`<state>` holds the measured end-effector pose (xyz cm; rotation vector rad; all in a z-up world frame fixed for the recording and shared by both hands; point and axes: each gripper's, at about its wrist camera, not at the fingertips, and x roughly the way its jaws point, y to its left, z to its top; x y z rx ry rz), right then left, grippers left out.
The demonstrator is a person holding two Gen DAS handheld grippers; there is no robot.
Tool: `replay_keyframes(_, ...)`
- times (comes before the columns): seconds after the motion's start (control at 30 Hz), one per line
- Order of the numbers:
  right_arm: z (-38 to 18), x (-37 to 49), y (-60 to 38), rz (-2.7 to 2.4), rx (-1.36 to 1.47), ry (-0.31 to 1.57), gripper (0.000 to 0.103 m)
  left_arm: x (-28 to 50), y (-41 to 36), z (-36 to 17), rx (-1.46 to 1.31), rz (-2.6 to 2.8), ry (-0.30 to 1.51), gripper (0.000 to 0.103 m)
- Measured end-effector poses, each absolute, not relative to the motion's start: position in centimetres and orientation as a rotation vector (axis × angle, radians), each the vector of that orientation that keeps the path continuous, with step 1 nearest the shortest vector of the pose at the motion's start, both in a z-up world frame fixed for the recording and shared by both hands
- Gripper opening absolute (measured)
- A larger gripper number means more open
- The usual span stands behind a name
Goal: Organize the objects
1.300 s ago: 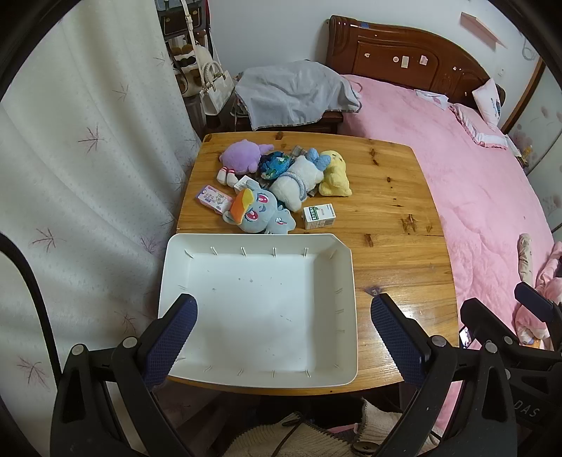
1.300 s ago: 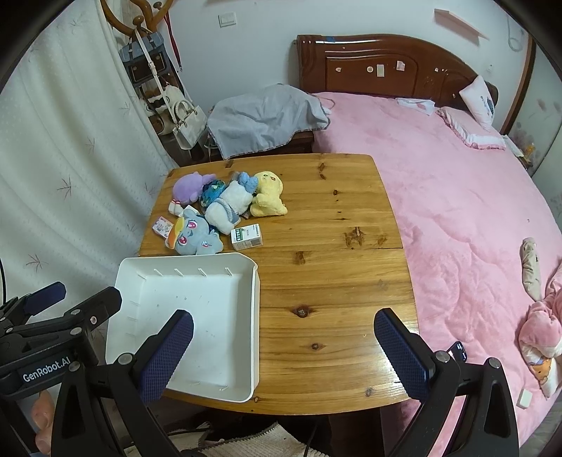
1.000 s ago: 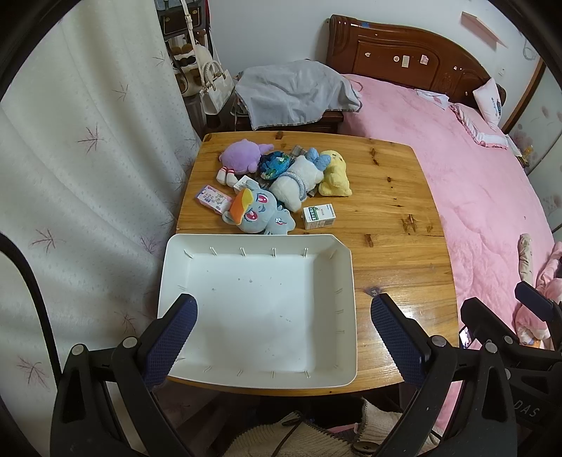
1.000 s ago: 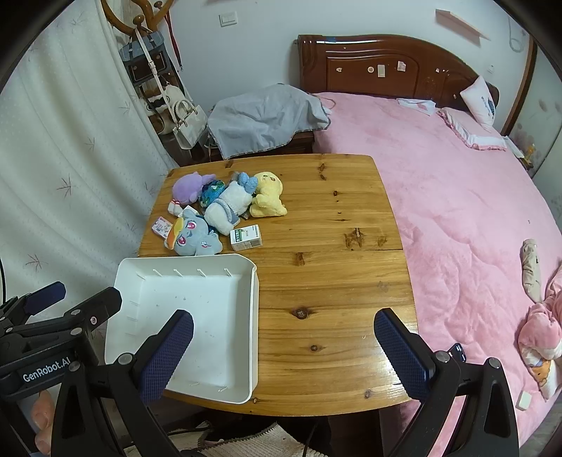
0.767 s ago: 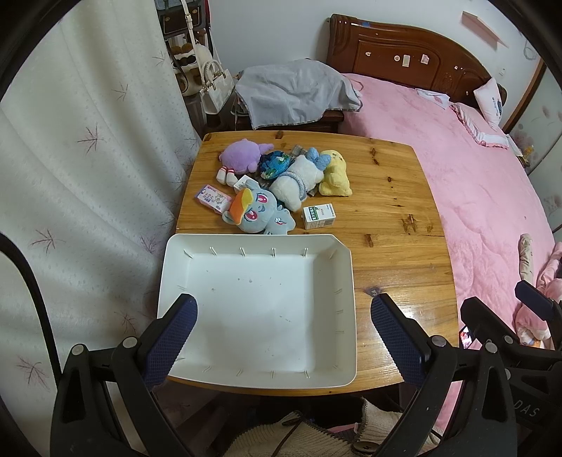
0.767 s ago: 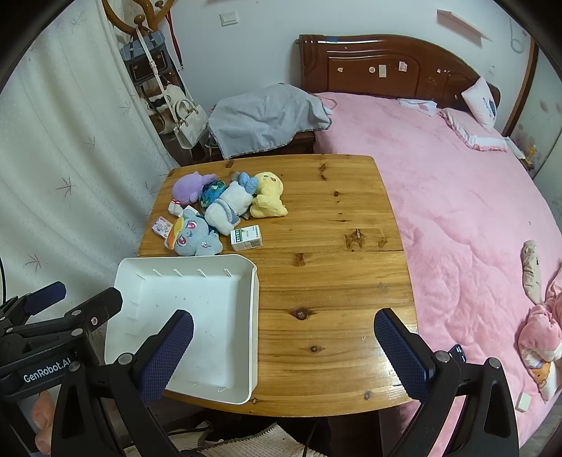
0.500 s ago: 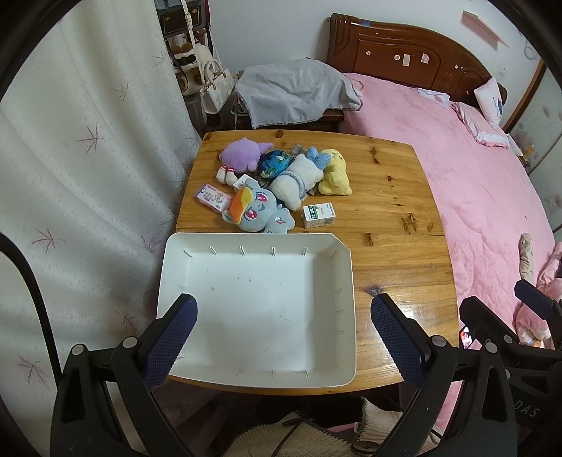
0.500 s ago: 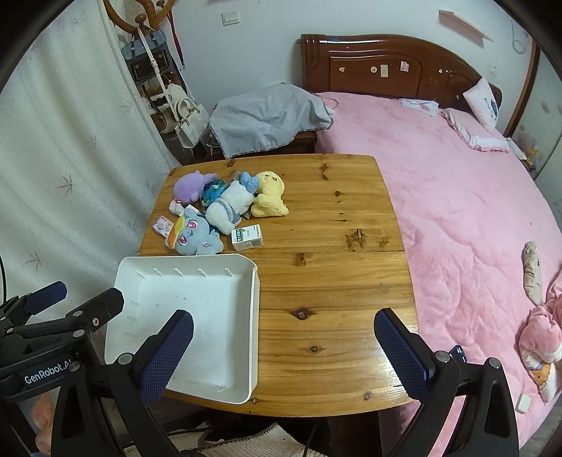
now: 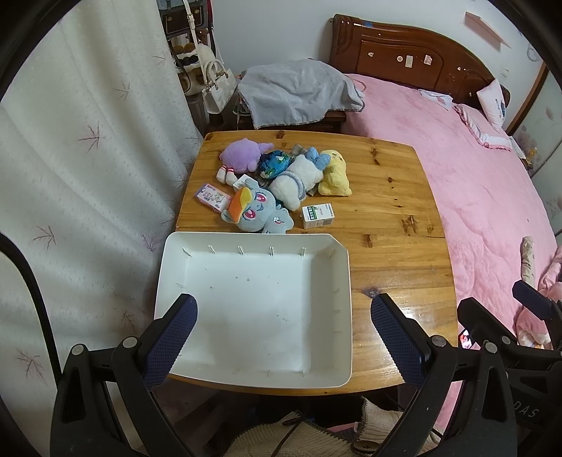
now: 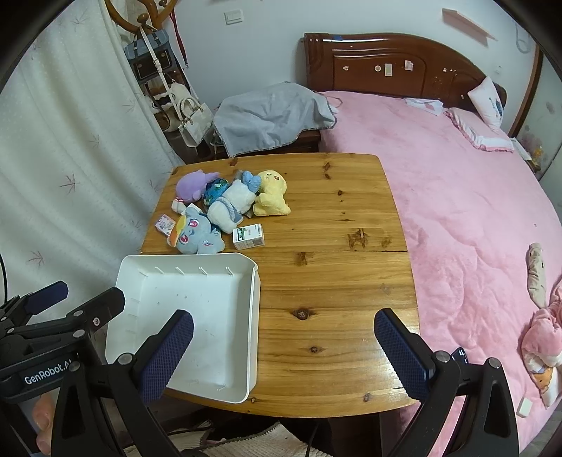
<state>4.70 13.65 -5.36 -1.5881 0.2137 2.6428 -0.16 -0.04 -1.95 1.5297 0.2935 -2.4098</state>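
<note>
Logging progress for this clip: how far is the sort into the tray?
Nothing done yet: the white tray holds nothing. In hand: nothing; the left claw and right claw both hang open at the near table edge. Left: the whole pile beyond the tray, namely the purple plush, blue pony plush, white plush, yellow plush, the green-and-white box and the small pink pack.

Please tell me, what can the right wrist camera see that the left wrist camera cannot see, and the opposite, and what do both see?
Only the right wrist view shows the wall switch and the left gripper from the side. Only the left wrist view shows a knitted garment below the table edge, and the right gripper at its side. Both show the empty white tray, the soft toys, the small box and the pink bed.
</note>
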Motion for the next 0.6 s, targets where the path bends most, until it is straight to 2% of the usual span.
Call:
replay_keyframes(0.37,-5.8,3.6,16.2,2.709,-1.644,0.183,0.103,-1.3,1.1,-0.8,1.441,-2.340,0.313,0.100)
replay_keyframes(0.6,-6.6,2.4,18.0,2.770,-1.705,0.149,0.103,-1.9,-1.4,1.0,1.326,-2.237,0.427,0.100)
